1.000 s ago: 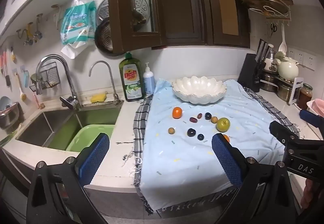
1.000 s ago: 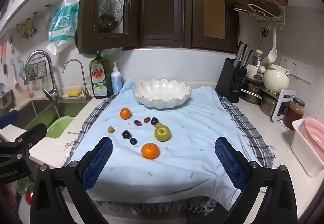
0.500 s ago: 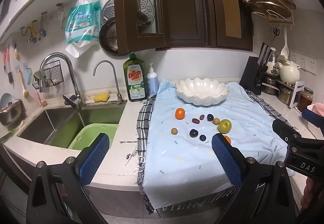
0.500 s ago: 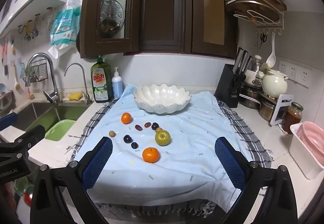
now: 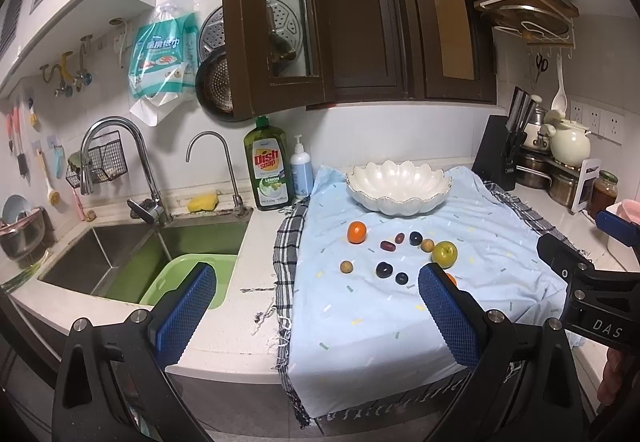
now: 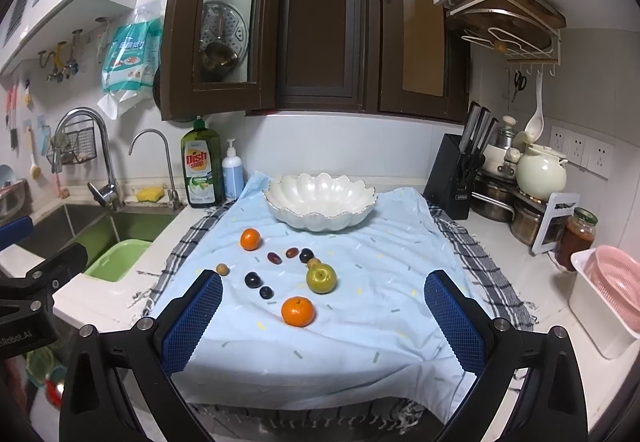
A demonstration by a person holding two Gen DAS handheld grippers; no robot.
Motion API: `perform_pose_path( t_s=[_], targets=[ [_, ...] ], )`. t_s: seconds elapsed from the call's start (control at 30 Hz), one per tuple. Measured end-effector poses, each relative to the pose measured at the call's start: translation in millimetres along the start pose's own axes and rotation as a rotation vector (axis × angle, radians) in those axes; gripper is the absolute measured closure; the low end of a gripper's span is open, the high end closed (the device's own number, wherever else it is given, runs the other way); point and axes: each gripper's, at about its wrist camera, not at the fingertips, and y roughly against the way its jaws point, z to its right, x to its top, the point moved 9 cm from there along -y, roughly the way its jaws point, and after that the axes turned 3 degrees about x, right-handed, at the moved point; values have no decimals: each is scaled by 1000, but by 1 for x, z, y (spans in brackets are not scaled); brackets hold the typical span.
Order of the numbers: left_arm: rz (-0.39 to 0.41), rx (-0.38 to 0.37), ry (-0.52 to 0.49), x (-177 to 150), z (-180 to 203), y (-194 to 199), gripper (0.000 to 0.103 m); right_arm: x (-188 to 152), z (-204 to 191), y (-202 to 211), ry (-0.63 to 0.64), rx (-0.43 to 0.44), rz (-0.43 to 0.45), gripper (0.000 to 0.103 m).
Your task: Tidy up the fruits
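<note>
A white scalloped bowl stands empty at the back of a light blue cloth. In front of it lie two oranges, a green apple, several dark plums and small brown fruits. My right gripper hangs open near the cloth's front edge, short of the near orange. My left gripper is open too, over the cloth's left edge, and its right finger hides most of the near orange.
A sink with a green tub lies left of the cloth. Dish soap and a pump bottle stand behind. A knife block, pots, a jar and a pink strainer crowd the right side.
Both grippers have tilted up and drawn back a little, so the fruits and bowl sit lower in both views. Nothing on the cloth has moved.
</note>
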Motion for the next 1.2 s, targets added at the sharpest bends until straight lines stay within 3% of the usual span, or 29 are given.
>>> perform_pose_path(
  t_s=[1.2],
  targets=[
    [13,-16,15,7,-2,7,0,5,-8,10,18,0,36,1]
  ],
)
